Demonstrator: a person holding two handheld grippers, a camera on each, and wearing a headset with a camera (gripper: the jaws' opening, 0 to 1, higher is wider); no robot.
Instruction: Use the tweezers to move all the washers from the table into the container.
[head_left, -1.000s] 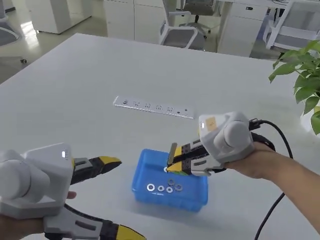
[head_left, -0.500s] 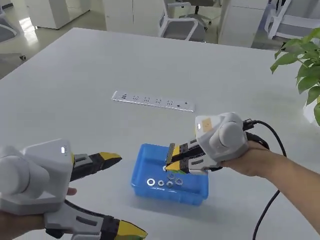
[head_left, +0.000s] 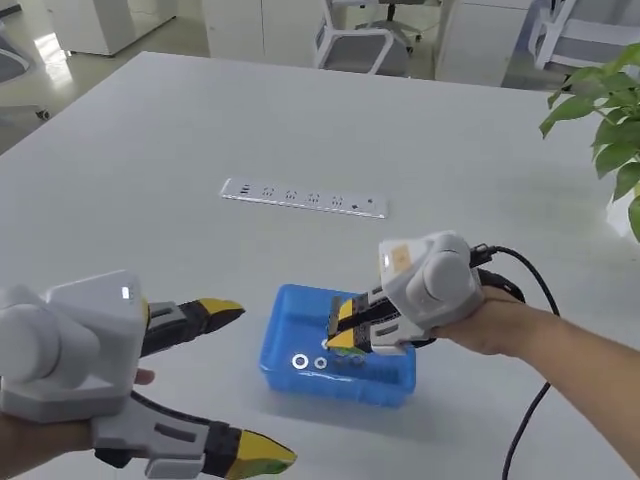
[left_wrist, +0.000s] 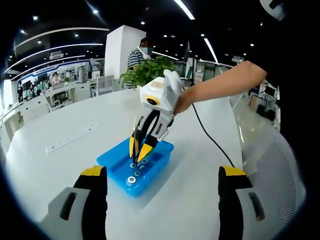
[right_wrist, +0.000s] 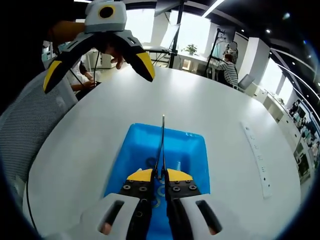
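White left claw (head_left: 258, 385) w/ yellow-tipped black jaws, low at L, jaws spread wide, right claw (head_left: 340, 332) angled tips-down, jaws pinched on thin metal tweezers (right_wrist: 162, 142), bare right forearm (head_left: 570, 350) reaching in from R

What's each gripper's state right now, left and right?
Left gripper: open, holding nothing.
Right gripper: shut on the tweezers, pointing into the blue container.
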